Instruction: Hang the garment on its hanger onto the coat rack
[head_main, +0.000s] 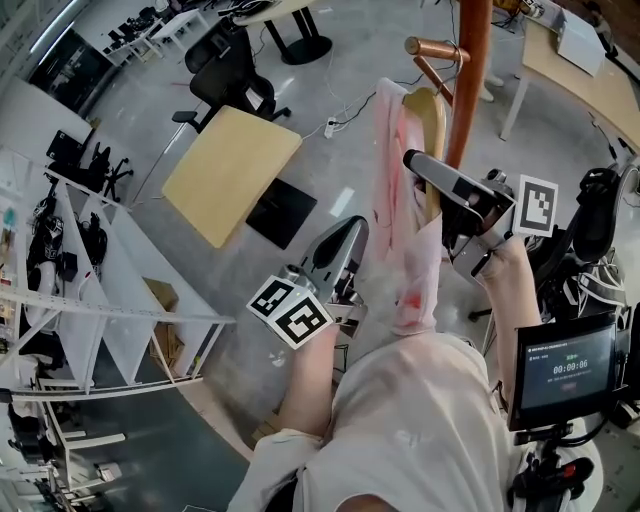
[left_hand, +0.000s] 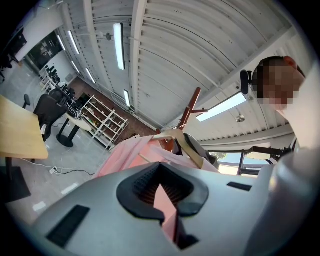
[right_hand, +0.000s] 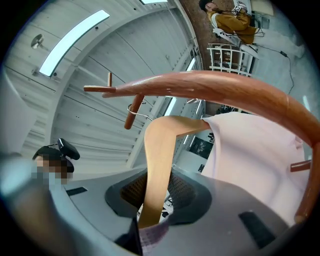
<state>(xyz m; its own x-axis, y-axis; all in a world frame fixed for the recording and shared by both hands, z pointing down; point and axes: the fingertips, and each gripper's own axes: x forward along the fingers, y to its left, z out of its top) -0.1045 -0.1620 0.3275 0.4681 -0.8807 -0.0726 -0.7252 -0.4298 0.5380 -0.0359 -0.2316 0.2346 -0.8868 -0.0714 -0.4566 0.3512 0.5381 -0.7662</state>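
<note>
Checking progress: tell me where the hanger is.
Head view, upper right of centre: the hanger, clamped in the right gripper, stands just beside the coat rack pole.

Only legible item: small black rectangular screen, lower right of head view. It shows green timer digits, approx. "00:00:06"; last digit not certain. The line of white print above the digits is too small to read. White marker cube w/ black square patterns at lower centre and second white marker cube at right carry code patterns only, no letters or nos. Gripper views: nothing readable.
</note>
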